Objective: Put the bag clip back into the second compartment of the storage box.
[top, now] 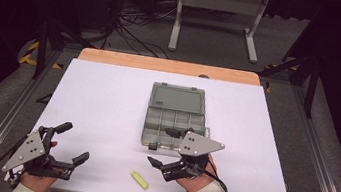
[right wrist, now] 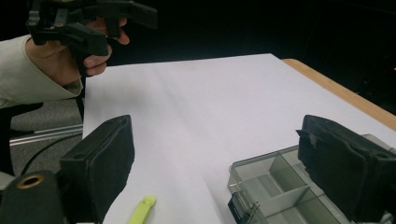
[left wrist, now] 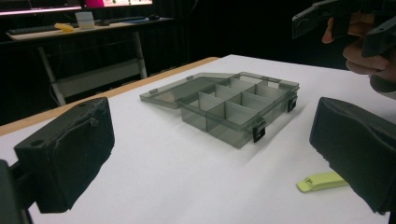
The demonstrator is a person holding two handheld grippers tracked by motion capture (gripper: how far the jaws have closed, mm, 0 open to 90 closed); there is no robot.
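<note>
My left gripper (top: pixel 70 141): I hold it low over the near left part of the table, jaws spread wide, nothing between them; in the left gripper view the two black pads frame bare white surface.
My left hand (top: pixel 34 180): wrapped around the handle at the near edge, pale sleeve just behind it.
My right gripper (top: pixel 162 148): held at the near edge of the box, jaws released and wide apart, grasping nothing; one jaw reaches over the box's near compartments, the other hangs over the table short of the box.
My right hand (top: pixel 196 177): behind the gripper, under its grey three-cornered plate (top: pixel 200 144).
Yellow-green strip (top: pixel 139 180): flat on the table between my two grippers, nearer the right one, just below and left of its lower jaw; apart from both.
Compartment box (top: pixel 173 122): smoky clear plastic, ahead of the right gripper and well off to the right of the left one; dividers visible, compartments look empty.
Lid (top: pixel 177 98): swung open, lying flat beyond the tray.
Black latches (left wrist: pixel 258 131): on the box's near wall.
Table (top: pixel 102 96): white top, wooden strip along its far edge.
</note>
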